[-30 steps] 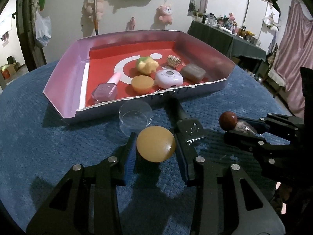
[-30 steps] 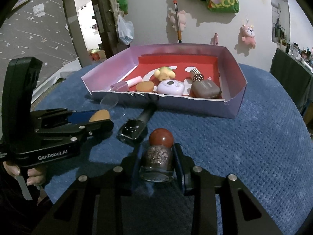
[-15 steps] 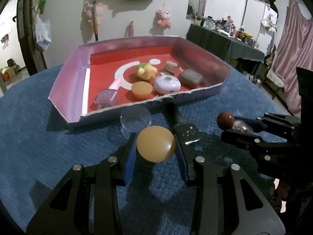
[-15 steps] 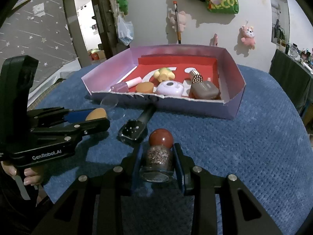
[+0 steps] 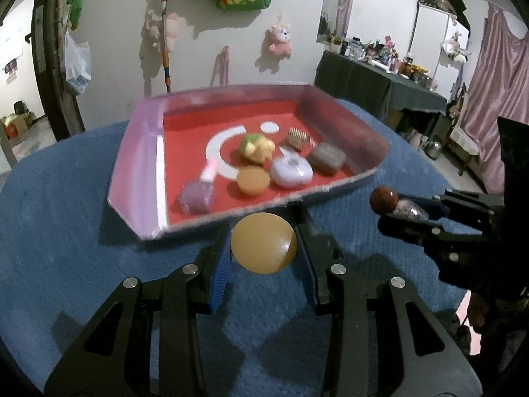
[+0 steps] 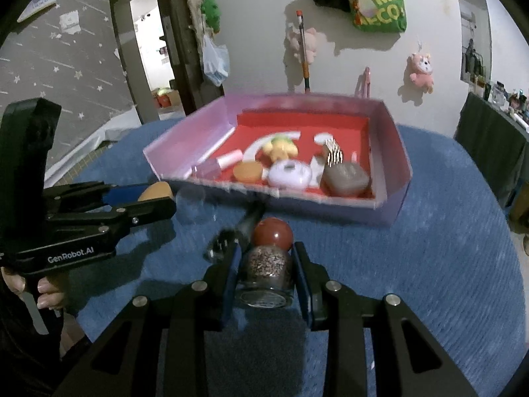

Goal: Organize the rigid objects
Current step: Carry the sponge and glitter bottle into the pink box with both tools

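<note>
My left gripper [image 5: 263, 243] is shut on a round orange disc [image 5: 263, 242] and holds it above the blue cloth, just in front of the tray's near wall. From the right wrist view the same gripper [image 6: 155, 198] shows at the left with the disc [image 6: 156, 192] in its tips. My right gripper [image 6: 267, 266] is shut on a glitter bottle with a red ball cap [image 6: 268, 258]; the left wrist view has that bottle [image 5: 393, 202] at the right. The pink tray [image 5: 139, 165] with a red floor holds several small items.
A clear round lid [image 6: 195, 198] and a black starred tool [image 6: 238, 231] lie on the blue cloth [image 6: 429, 264] before the tray [image 6: 396, 152]. In the tray are a purple bottle [image 5: 197, 195], an orange puck [image 5: 253, 181], a white case [image 5: 291, 172] and a brown block [image 5: 327, 158].
My left gripper has risen with the orange disc, which now hides the clear lid and overlaps the tray's near wall. The right gripper with its bottle has hardly moved.
</note>
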### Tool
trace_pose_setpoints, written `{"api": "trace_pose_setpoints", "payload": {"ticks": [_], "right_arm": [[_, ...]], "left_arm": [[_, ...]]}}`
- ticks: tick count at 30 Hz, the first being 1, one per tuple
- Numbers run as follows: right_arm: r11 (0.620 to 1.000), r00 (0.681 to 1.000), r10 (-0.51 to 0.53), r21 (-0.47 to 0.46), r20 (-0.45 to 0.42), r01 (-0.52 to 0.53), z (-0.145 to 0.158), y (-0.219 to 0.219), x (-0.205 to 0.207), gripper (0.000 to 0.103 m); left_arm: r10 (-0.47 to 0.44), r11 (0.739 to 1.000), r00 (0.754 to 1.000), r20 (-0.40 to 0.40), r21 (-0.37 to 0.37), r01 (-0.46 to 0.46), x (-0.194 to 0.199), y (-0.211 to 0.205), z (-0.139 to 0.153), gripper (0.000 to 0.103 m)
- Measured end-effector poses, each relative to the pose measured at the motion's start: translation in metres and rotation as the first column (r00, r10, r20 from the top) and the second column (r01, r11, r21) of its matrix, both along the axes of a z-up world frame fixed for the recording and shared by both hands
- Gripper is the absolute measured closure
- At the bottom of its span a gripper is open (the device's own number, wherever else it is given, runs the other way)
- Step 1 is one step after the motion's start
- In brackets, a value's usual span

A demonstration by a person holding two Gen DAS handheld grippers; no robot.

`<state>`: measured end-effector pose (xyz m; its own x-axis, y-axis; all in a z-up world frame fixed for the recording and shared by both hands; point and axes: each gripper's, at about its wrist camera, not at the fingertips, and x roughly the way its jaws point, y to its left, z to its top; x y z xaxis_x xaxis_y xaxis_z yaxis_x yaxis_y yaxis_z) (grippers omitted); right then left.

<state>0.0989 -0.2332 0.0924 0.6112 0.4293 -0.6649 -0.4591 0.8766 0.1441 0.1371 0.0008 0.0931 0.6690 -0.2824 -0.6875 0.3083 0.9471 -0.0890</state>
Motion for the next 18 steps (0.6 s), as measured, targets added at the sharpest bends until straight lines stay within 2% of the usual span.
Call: {"api": "trace_pose_setpoints", "payload": {"ticks": [3, 9, 12, 18], "right_arm": [[1.0, 1.0, 0.013, 0.013, 0.021, -0.014, 0.02, 0.003, 0.016, 0.069], [0.999, 0.999, 0.049, 0.018, 0.005, -0.049, 0.048, 0.016, 0.086, 0.069], [0.998, 0.998, 0.058, 0.002, -0.036, -0.058, 0.048, 0.028, 0.13, 0.069], [0.998, 0.985, 0.047, -0.023, -0.167, -0.051, 0.022, 0.051, 0.206, 0.069]], "left_arm": [[-0.014, 1.0, 1.0, -0.012, 0.012, 0.014, 0.026, 0.006, 0.014, 0.068], [-0.015, 0.998, 0.996, -0.087, 0.062, 0.021, 0.099, 0.019, 0.021, 0.068], [-0.012, 0.995, 0.991, -0.136, 0.097, 0.025, 0.136, 0.022, 0.014, 0.068], [-0.003, 0.985, 0.975, -0.22, 0.168, 0.041, 0.19, 0.019, -0.01, 0.068]]}}
